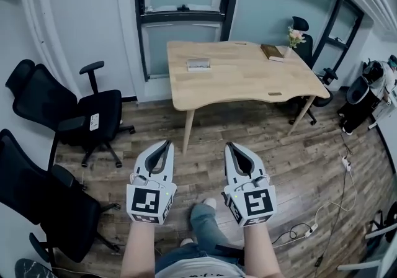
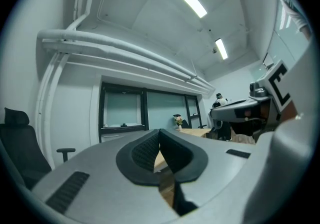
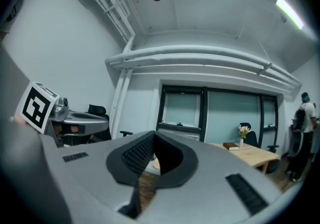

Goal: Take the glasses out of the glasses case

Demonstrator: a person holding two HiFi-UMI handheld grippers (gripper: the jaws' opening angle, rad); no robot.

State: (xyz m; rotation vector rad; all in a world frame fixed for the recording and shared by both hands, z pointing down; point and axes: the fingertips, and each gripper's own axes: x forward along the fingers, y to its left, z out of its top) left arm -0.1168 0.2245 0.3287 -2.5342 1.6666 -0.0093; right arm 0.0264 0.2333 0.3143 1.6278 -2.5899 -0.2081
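The glasses case (image 1: pixel 199 64), a small pale grey box, lies closed on the far left part of the light wooden table (image 1: pixel 248 81). Both grippers hang side by side over the wooden floor, well short of the table and pointing level toward it. My left gripper (image 1: pixel 169 143) has its jaws closed tip to tip with nothing between them, as the left gripper view (image 2: pixel 159 131) also shows. The right gripper (image 1: pixel 228 145) is likewise shut and empty, its tips meeting in the right gripper view (image 3: pixel 153 133). The table (image 3: pixel 250 154) shows beyond it.
A brown book (image 1: pixel 272 52) and a small flower vase (image 1: pixel 295 37) stand at the table's far right. Two black office chairs (image 1: pixel 74 115) are on the left, another chair (image 1: pixel 304 47) behind the table. A power strip with cables (image 1: pixel 307 229) lies on the floor at right.
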